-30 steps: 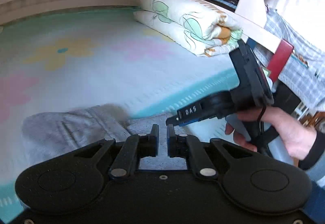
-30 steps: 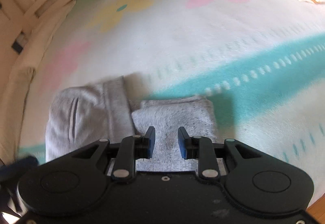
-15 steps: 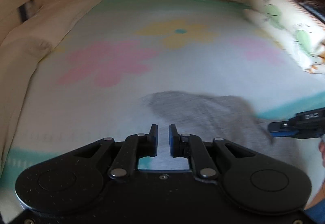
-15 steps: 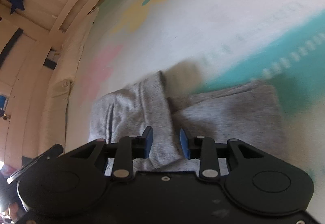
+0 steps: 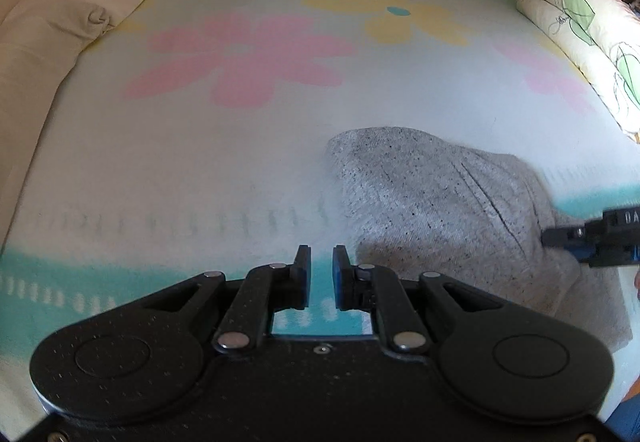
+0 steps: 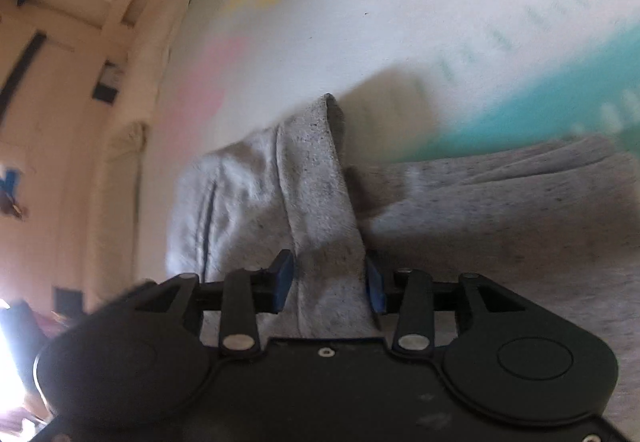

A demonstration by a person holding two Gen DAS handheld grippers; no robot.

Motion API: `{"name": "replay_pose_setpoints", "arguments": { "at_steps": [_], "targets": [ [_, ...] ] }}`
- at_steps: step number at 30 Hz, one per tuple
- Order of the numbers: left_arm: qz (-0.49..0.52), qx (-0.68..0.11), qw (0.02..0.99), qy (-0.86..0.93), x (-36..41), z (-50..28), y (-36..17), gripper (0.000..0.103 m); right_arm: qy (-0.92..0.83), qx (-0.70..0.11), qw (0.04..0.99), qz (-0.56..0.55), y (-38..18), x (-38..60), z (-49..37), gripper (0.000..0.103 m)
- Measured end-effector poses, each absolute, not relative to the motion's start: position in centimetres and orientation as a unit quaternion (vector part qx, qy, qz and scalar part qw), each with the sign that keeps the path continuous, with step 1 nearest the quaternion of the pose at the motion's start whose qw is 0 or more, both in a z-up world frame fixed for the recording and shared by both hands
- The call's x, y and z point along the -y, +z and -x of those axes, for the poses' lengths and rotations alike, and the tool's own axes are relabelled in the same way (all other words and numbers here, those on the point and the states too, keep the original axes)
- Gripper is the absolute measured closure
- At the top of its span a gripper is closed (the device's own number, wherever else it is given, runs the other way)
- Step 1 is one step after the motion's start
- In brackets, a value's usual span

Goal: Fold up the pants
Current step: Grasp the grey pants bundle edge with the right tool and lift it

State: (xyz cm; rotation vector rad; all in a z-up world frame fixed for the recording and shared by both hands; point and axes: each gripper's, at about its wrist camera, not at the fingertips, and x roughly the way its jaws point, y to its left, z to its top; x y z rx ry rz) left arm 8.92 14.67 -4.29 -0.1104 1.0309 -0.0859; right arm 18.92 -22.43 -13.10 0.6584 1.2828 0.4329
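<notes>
The grey pants (image 5: 440, 201) lie folded on the flowered bed sheet (image 5: 240, 145). In the left wrist view my left gripper (image 5: 319, 274) is open by a narrow gap and empty, over the sheet just left of the pants. My right gripper shows at the right edge (image 5: 592, 242), at the pants' right side. In the right wrist view the right gripper (image 6: 328, 282) is open, with a raised fold of the pants (image 6: 316, 177) standing between its fingers; the rest of the pants spreads to the right.
A rolled floral quilt (image 5: 588, 25) lies along the bed's right side. A cream pillow (image 5: 80, 9) lies at the far left by the wooden bed frame (image 6: 80, 1).
My left gripper has swung left, off the pants and over the sheet. My right gripper has opened wider and moved onto the raised fold of the pants.
</notes>
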Motion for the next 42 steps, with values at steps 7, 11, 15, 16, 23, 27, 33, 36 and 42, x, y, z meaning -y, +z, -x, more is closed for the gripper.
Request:
{"name": "replay_pose_setpoints", "arguments": {
  "at_steps": [7,11,15,16,23,27,33,36,42],
  "targets": [
    [-0.015,-0.477,0.870,-0.123,-12.7,-3.6,-1.3,0.085,0.224,-0.547,0.762,-0.265,-9.7,20.3,-18.6,0.086],
    [-0.018,-0.462,0.864,-0.199,-10.0,0.7,0.3,0.085,0.239,-0.505,0.778,-0.288,-6.0,19.9,-18.2,0.088],
    [-0.044,-0.450,0.855,-0.255,-5.6,3.1,0.2,0.081,0.249,-0.486,0.796,-0.261,-3.4,18.8,-17.2,0.092],
    [-0.059,-0.443,0.856,-0.260,-4.2,3.5,0.0,0.081,0.253,-0.481,0.797,-0.262,-2.8,19.0,-17.1,0.094],
    [-0.069,-0.449,0.868,-0.202,-0.1,1.9,-2.9,0.074,0.257,-0.476,0.809,-0.229,-0.8,19.3,-15.7,0.094],
    [-0.051,-0.491,0.860,-0.133,-1.4,0.2,-5.3,0.075,0.237,-0.498,0.804,-0.221,-2.2,19.5,-15.5,0.094],
    [0.000,-0.529,0.846,-0.063,-5.5,-1.1,-7.6,0.071,0.222,-0.501,0.808,-0.216,-1.4,20.3,-14.7,0.095],
    [-0.007,-0.529,0.846,-0.072,-5.8,-1.1,-7.4,0.071,0.220,-0.497,0.816,-0.199,0.3,22.0,-13.6,0.096],
    [-0.117,-0.511,0.846,-0.098,-3.3,0.4,-7.2,0.072,0.141,-0.563,0.795,-0.179,-2.0,26.4,-11.2,0.096]
  ]
}}
